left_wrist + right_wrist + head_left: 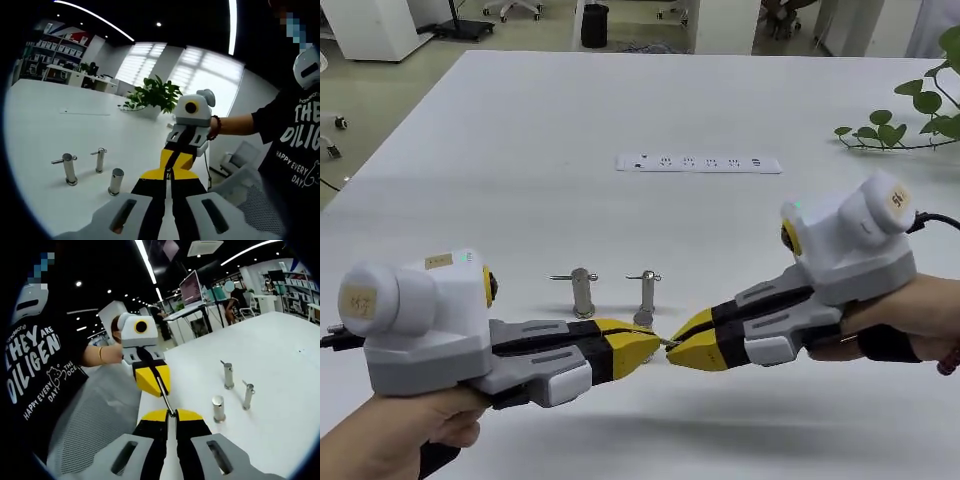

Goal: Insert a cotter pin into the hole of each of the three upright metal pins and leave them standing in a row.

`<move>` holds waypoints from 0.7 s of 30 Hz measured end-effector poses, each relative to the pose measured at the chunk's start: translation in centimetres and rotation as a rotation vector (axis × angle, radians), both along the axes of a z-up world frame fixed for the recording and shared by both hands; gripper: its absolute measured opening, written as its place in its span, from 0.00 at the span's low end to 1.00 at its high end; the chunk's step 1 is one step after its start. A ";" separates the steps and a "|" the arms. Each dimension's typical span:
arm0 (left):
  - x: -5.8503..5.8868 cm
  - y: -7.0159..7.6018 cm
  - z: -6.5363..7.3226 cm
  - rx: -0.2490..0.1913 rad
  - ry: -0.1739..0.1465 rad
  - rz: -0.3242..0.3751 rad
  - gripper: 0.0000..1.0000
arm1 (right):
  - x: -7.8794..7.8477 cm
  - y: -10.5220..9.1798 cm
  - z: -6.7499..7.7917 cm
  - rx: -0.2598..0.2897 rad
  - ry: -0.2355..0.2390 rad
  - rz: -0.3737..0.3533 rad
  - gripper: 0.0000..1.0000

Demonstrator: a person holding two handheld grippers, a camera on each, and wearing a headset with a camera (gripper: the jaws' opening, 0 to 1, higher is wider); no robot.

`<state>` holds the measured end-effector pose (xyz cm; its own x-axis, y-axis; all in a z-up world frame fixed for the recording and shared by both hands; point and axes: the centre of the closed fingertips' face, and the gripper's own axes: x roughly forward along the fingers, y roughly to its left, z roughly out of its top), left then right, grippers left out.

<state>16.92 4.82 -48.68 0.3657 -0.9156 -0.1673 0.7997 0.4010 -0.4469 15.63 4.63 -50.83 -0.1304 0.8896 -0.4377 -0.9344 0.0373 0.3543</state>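
I read both the left gripper [653, 349] and right gripper [674, 351] as pinched narrow on one cotter pin [166, 399], tip to tip. It's light, thin, springy wire, so I'd grip near its loop. The bare post [116, 181] stands at nine o'clock of my left jaws.

Left hand-held gripper [653, 346], right one [674, 350], tip-to-tip, seemingly closed
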 end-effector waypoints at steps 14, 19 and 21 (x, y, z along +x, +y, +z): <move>-0.6 0.0 -0.8 0.027 0.013 -0.027 0.00 | -0.3 -0.1 -0.4 -0.047 -0.073 0.074 0.00; -0.6 -0.2 -1.0 0.044 0.002 -0.026 0.00 | -0.2 -0.3 -0.8 -0.080 -0.130 0.109 0.00; -0.6 -0.2 -1.4 0.070 -0.016 -0.030 0.00 | -0.3 -0.5 -1.1 -0.110 -0.177 0.135 0.00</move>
